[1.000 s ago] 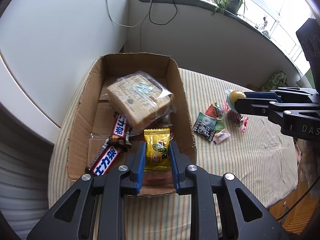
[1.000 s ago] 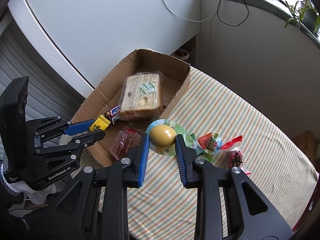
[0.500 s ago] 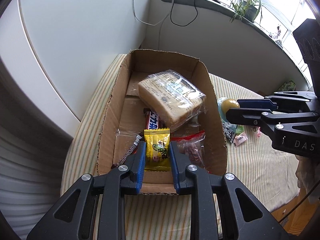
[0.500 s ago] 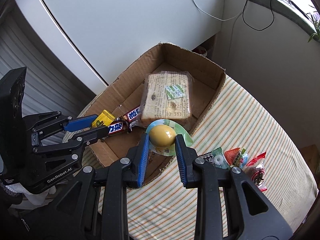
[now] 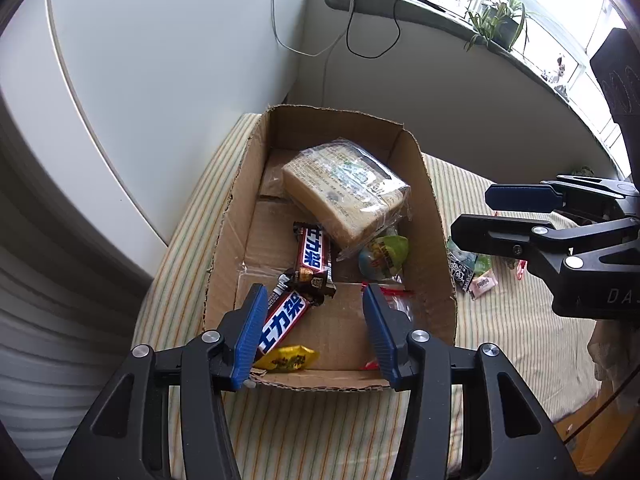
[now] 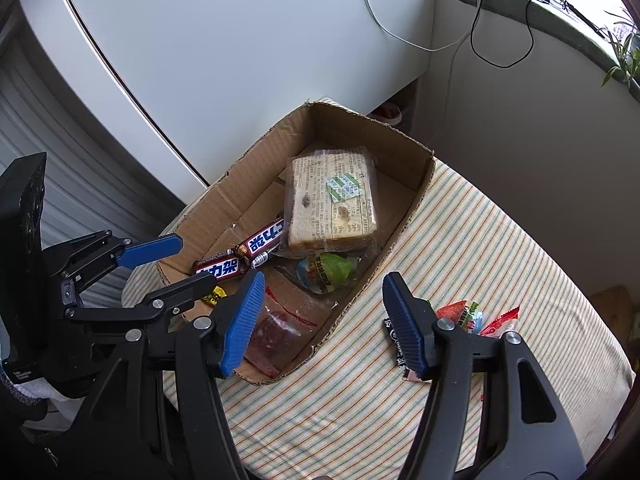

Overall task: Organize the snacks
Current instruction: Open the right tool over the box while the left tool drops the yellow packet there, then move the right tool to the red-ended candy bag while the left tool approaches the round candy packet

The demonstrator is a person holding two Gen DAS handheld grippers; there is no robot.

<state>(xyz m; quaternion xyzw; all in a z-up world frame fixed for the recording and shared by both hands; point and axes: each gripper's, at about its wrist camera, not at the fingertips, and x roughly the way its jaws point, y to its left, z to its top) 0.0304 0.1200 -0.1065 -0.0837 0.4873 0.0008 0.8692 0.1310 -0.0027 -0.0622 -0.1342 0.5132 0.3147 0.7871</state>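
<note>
The cardboard box (image 5: 436, 240) is plain brown. Inside it lie two chocolate bars (image 5: 312, 256) in brown wrappers with blue-and-white lettering, a yellow candy packet (image 5: 288, 358), a green-and-blue egg pack (image 6: 326, 270) and tan bread (image 6: 332, 204) (clear wrap, green label). The tabletop (image 6: 480, 248) cloth is cream with green and orange stripes.

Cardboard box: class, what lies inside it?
Inside the cardboard box: wrapped bread, two chocolate bars, yellow candy, egg toy, red-sealed bag. Anything beneath them is hidden.

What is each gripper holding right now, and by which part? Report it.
Nothing. The left gripper and right gripper have just been opening, jaws apart and empty; the yellow candy and egg-shaped snack lie released in the cardboard box.
</note>
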